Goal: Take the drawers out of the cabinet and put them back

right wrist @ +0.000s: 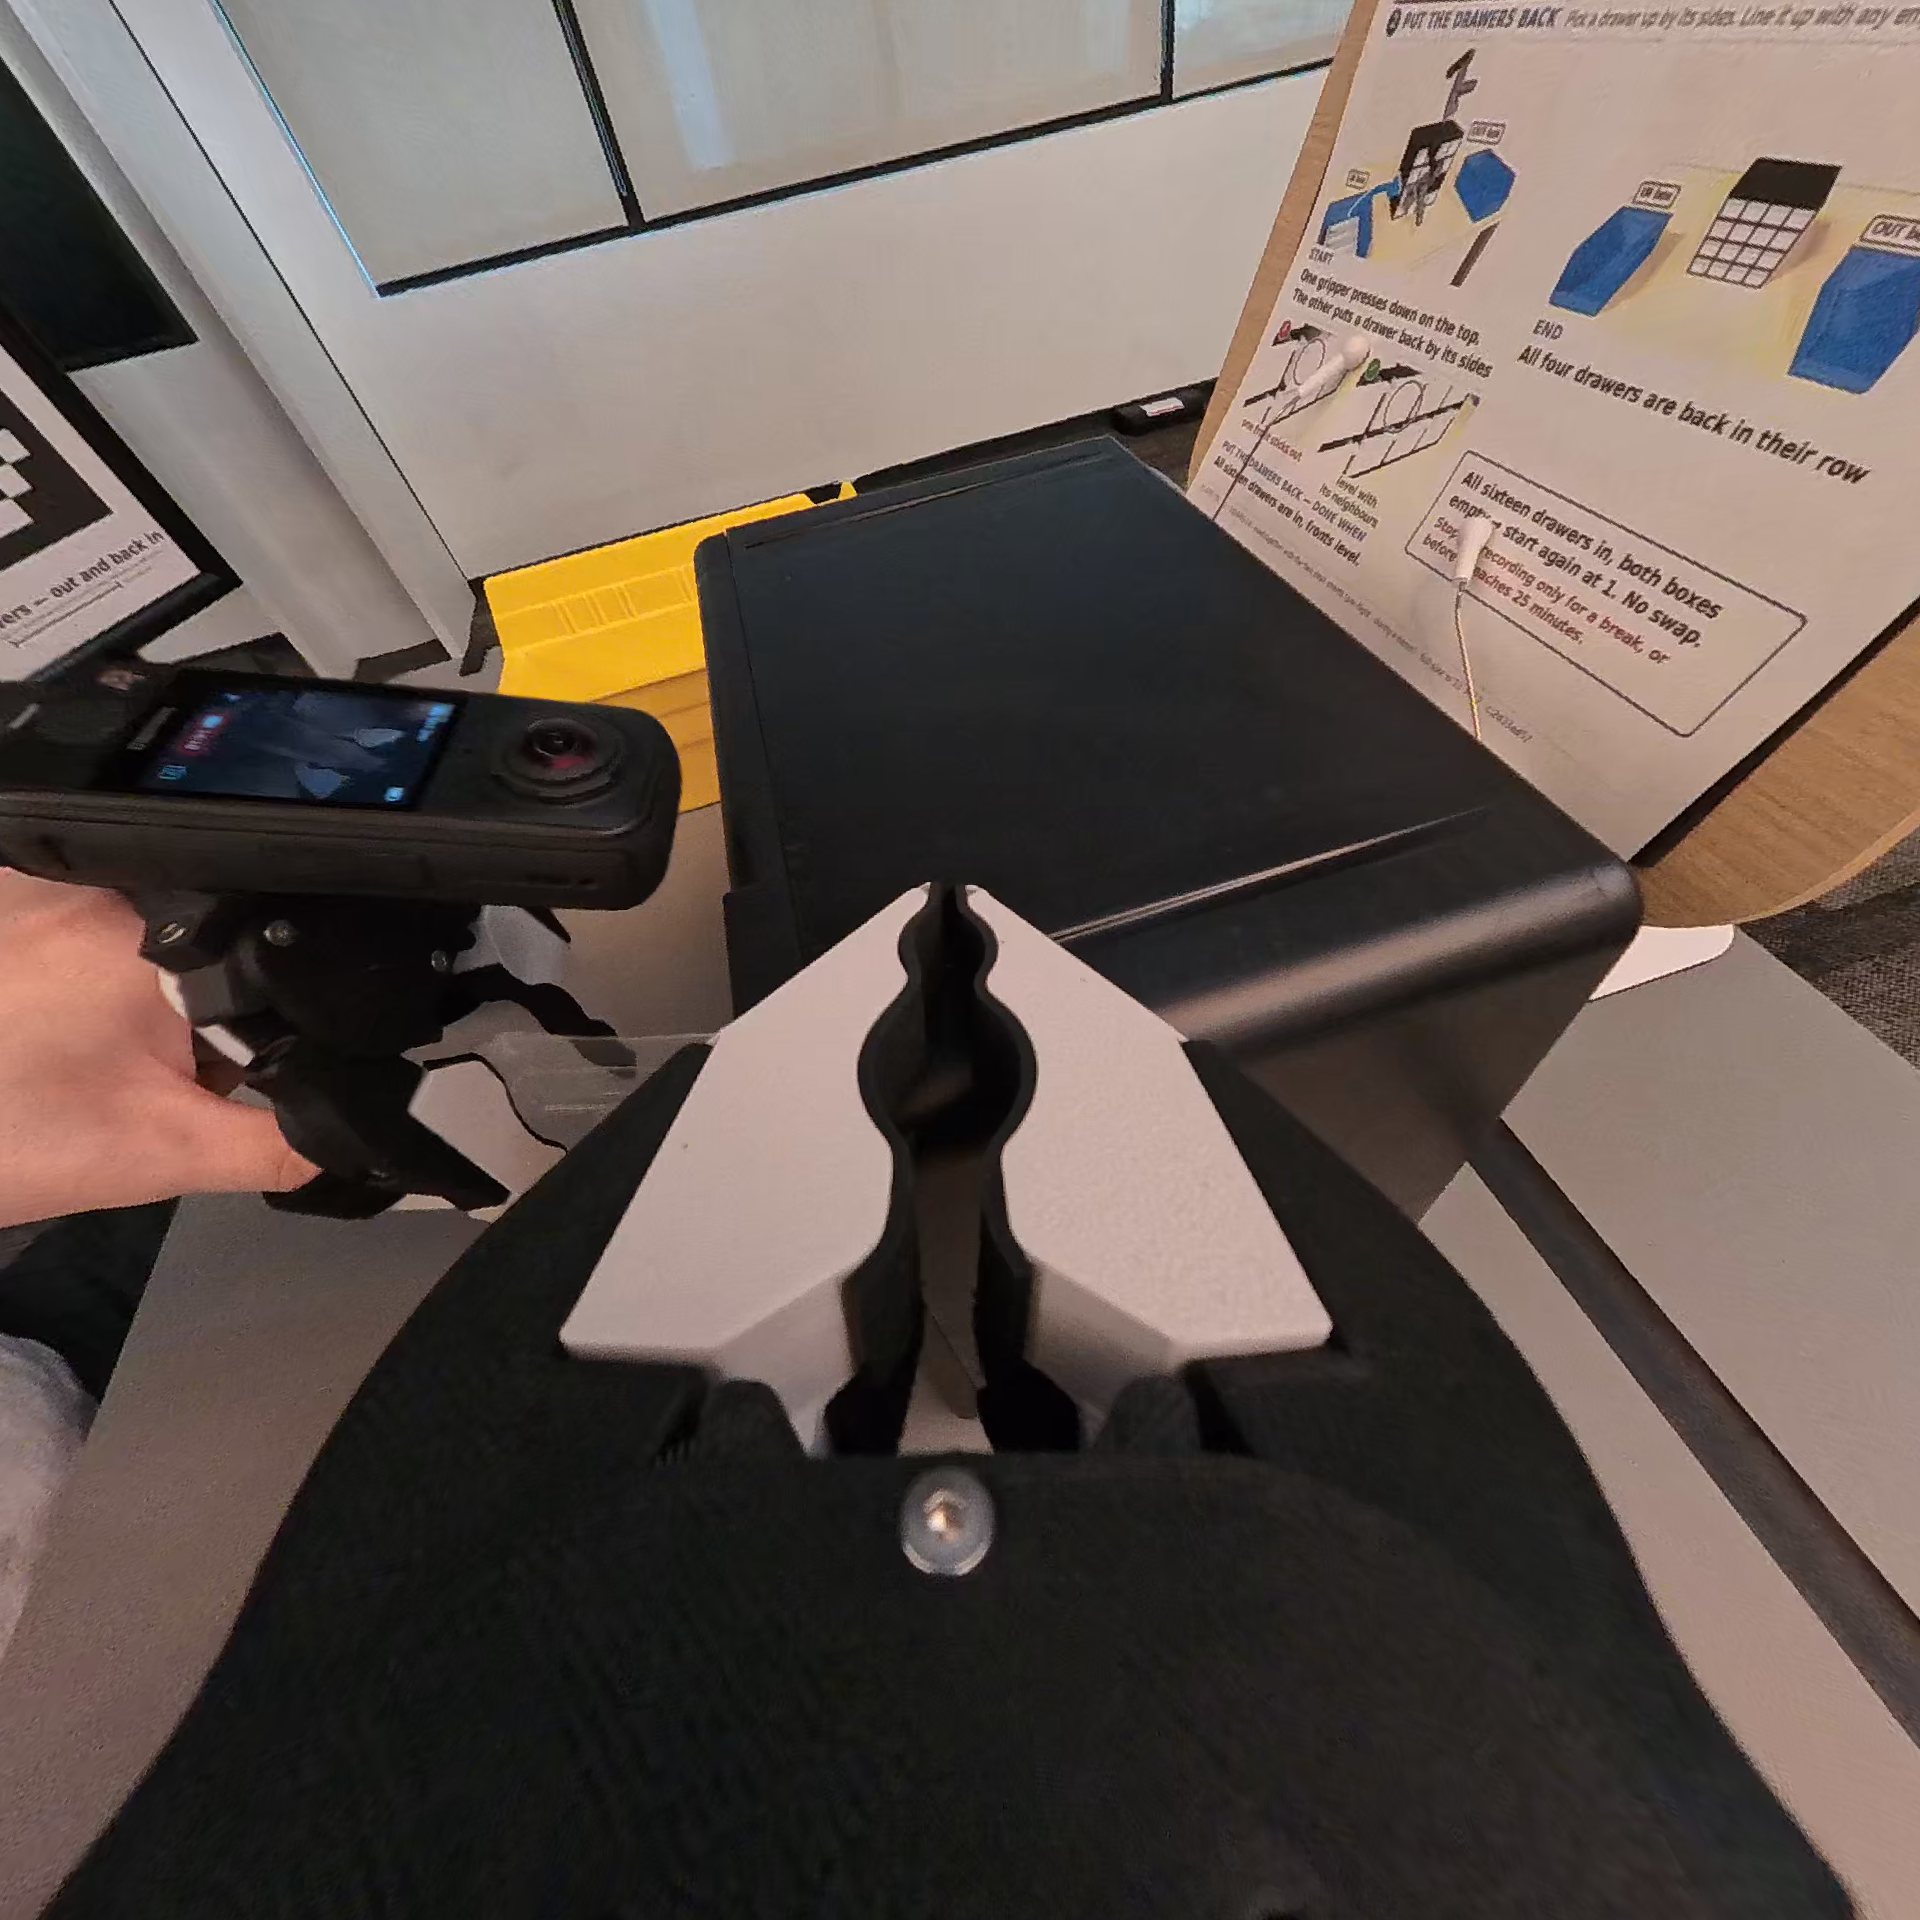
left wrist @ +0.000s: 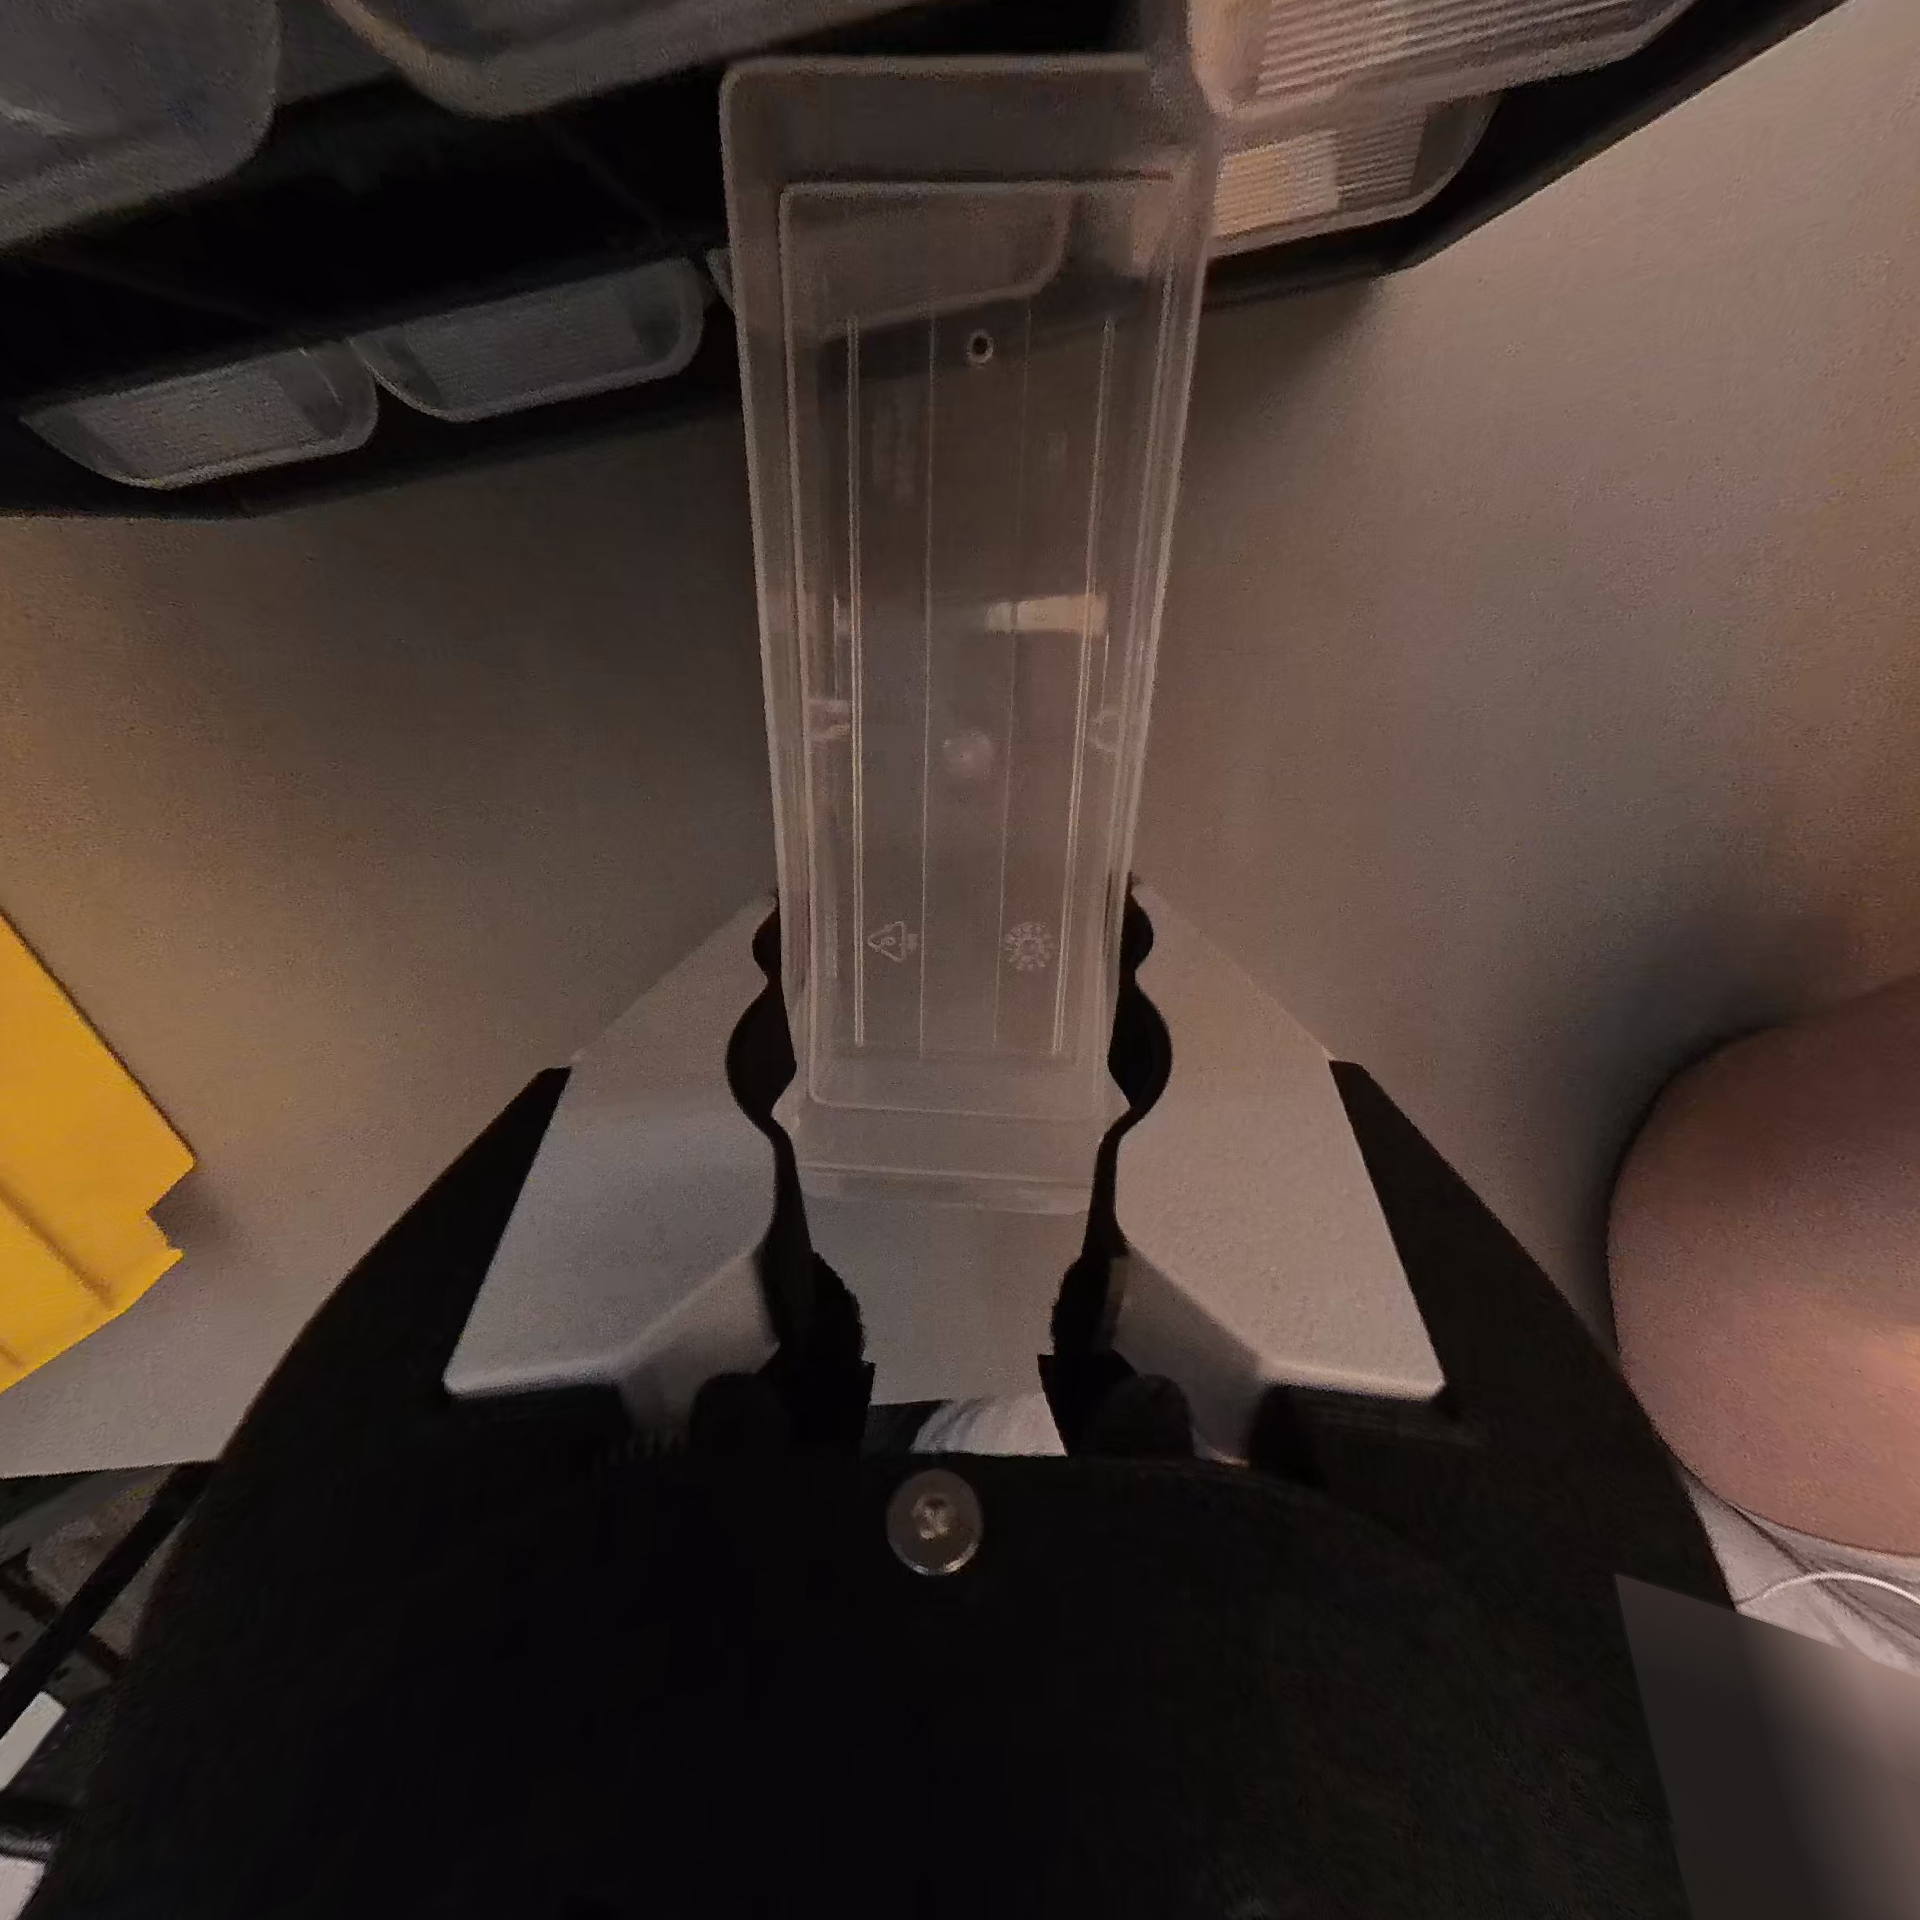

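Observation:
My left gripper (left wrist: 951, 904) is shut on the sides of a clear plastic drawer (left wrist: 966, 623), near its close end. The drawer stretches away over the grey table to the front of the black cabinet (left wrist: 582, 218). I cannot tell whether its far end sits inside a slot. Other clear drawers (left wrist: 540, 338) show in the cabinet front. In the right wrist view my right gripper (right wrist: 948, 891) is shut and empty, its tips at the front edge of the cabinet top (right wrist: 1091, 675). The left gripper (right wrist: 488, 1049) shows there at the left, low in front of the cabinet.
A yellow bin (right wrist: 592, 613) stands behind and left of the cabinet; it also shows in the left wrist view (left wrist: 62, 1164). An instruction board (right wrist: 1558, 364) leans at the right. A hand (right wrist: 94, 1049) holds the left gripper under its camera (right wrist: 332, 779). The grey table (right wrist: 1714, 1195) extends right. Left tips to right tips: about 20 cm.

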Demonstrator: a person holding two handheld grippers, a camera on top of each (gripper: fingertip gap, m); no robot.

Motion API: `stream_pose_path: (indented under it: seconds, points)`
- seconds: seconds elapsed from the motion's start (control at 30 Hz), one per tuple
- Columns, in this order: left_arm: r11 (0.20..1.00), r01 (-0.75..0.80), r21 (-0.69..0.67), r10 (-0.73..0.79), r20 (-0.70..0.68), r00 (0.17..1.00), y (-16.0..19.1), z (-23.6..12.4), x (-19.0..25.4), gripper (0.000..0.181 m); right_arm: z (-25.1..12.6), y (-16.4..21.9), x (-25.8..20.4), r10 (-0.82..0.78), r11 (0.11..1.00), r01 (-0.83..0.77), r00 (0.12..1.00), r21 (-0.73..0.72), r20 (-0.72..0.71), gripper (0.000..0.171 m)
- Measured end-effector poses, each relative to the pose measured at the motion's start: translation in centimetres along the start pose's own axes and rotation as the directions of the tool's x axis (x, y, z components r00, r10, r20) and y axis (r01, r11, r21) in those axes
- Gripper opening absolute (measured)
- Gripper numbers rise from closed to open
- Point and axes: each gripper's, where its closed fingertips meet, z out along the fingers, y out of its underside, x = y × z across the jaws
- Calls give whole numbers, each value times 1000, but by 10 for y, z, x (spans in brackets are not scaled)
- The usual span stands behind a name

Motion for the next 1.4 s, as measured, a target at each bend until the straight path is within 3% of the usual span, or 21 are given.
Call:
stream_pose_path:
  seconds: [0.4,0.73,1.1,1.27,1.33,1.4]
  points:
    - [996,35,87,-35,-7,999,-12,-18,-11,60,0,0,0,9,1000,-9,1000,8,18,0]
    - [992,45,118,-44,-11,999,-30,11,-10,60,0,0,0,15,1000,-15,1000,14,22,0]
    - [937,-11,350,12,-1,1000,-70,7,-4,64,0,0,0,27,999,-28,999,24,40,0]
    - [843,-134,521,134,37,990,-74,-9,7,84,0,0,0,34,999,-35,998,29,51,0]
    - [759,-268,593,227,145,963,-73,-27,11,100,0,0,0,36,999,-38,998,31,54,0]
    - [618,-462,636,317,336,887,-67,-49,13,93,0,0,0,41,999,-43,997,34,58,0]
